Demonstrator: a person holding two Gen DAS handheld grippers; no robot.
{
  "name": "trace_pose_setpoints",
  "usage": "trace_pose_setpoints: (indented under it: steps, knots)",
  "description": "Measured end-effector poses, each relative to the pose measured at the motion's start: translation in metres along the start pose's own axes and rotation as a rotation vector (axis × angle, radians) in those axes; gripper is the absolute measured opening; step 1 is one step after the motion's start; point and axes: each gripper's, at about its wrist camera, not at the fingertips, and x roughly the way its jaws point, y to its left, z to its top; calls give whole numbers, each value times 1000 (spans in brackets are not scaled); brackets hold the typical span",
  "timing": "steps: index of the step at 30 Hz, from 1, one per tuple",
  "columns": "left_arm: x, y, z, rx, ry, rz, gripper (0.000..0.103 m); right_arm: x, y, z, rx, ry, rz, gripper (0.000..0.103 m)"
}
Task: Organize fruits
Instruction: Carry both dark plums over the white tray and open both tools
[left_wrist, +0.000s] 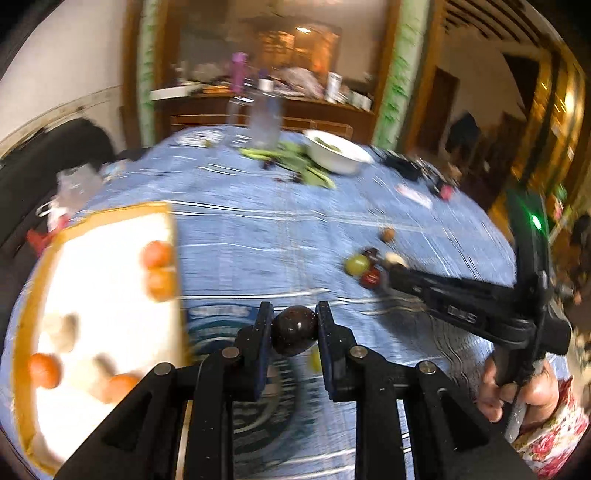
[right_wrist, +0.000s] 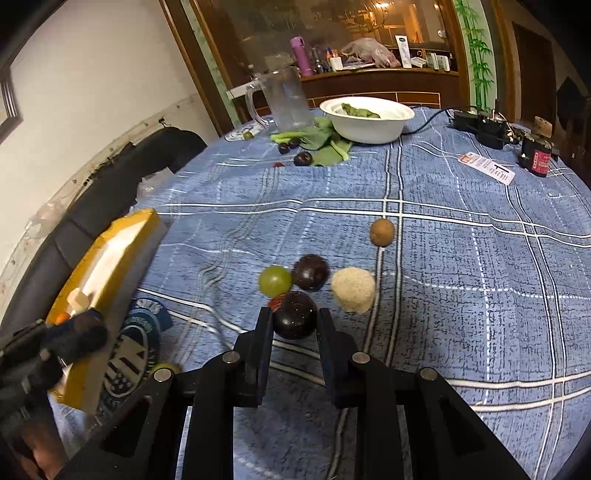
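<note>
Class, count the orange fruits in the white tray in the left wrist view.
4 orange fruits: two touching at the tray's right edge, two nearer the camera. The left gripper may hide more.

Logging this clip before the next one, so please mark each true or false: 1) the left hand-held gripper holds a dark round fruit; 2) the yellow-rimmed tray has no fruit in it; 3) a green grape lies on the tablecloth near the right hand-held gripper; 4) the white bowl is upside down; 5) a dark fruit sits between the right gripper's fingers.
1) True: the left hand-held gripper is clamped on a dark plum.
2) False: the tray holds several orange fruits.
3) True: the green grape lies just ahead of the right hand-held gripper.
4) False: the white bowl stands upright with greens inside.
5) True: a second dark fruit sits there.
</note>
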Motion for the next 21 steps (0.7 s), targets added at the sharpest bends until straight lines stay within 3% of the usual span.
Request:
trace_pose_setpoints:
  steps: [6,13,17,21]
  knots:
    - [-29,71,-5,-139,-45,133,22,-15,42,0,4,22,147,26]
    - [-46,138,-15,-260,-77,256,23,-14,145,-4,-161,60,249,26]
    - [-46,165,-25,-320,-54,282,23,3,197,-17,-257,97,263,26]
    - [-47,176,-32,-350,-51,287,25,26,231,-29,-325,119,223,27]
